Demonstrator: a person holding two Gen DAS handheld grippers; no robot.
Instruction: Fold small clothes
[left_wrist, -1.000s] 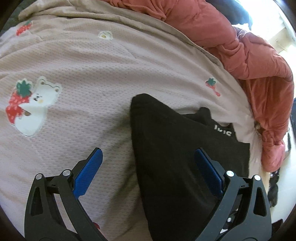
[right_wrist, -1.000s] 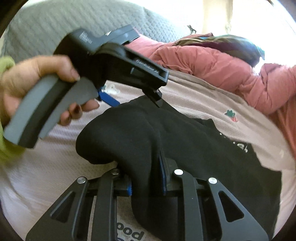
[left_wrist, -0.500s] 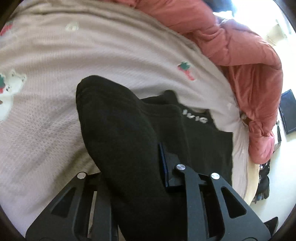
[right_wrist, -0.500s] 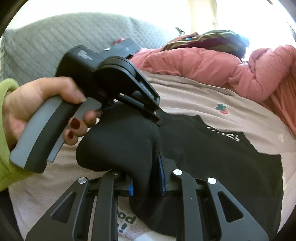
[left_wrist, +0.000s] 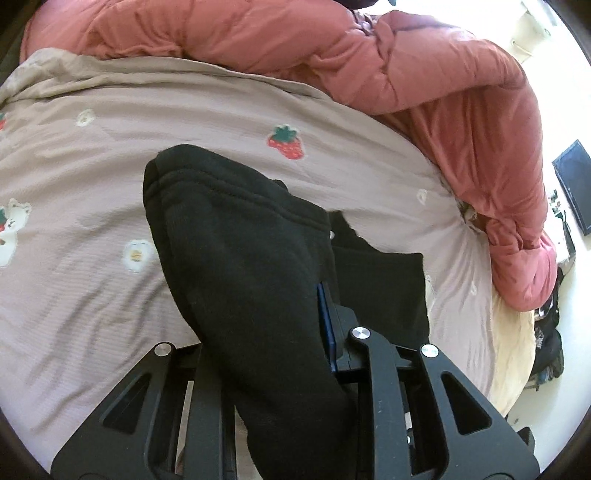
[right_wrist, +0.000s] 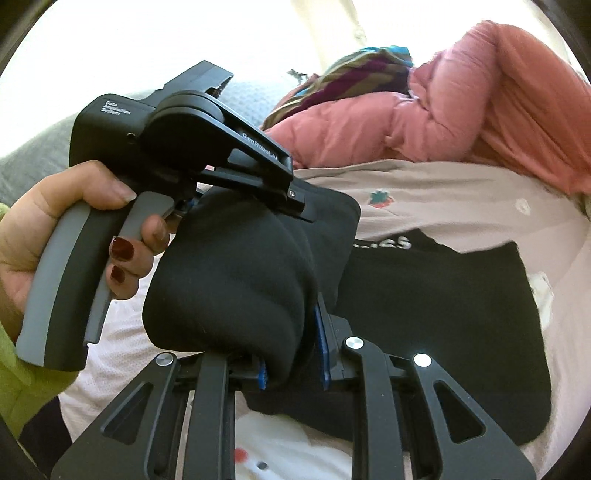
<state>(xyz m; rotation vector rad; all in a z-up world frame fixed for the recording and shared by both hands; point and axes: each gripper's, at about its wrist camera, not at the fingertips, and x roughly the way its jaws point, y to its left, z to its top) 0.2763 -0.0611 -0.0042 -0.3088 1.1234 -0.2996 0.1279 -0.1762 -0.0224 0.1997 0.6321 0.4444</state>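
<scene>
A black garment (left_wrist: 243, 266) with white lettering lies on a pinkish bedspread (left_wrist: 92, 177). My left gripper (left_wrist: 273, 332) is shut on one raised fold of it; the cloth drapes over the jaws and hides the left finger. In the right wrist view my right gripper (right_wrist: 291, 354) is shut on another bunched edge of the same black garment (right_wrist: 236, 280), lifted above the flat part (right_wrist: 443, 317). The left gripper's body (right_wrist: 207, 147), held by a hand, sits just above and behind the right one.
A rumpled salmon-red duvet (left_wrist: 406, 74) lines the far and right side of the bed. A striped cloth (right_wrist: 351, 74) lies on it. The bedspread carries strawberry (left_wrist: 286, 142) and bear prints. The bed edge and floor clutter (left_wrist: 550, 332) are at right.
My left gripper was open over the garment's edge one second ago; it has shut on the cloth and lifted it. Both grippers have carried the fold up and toward the far side.
</scene>
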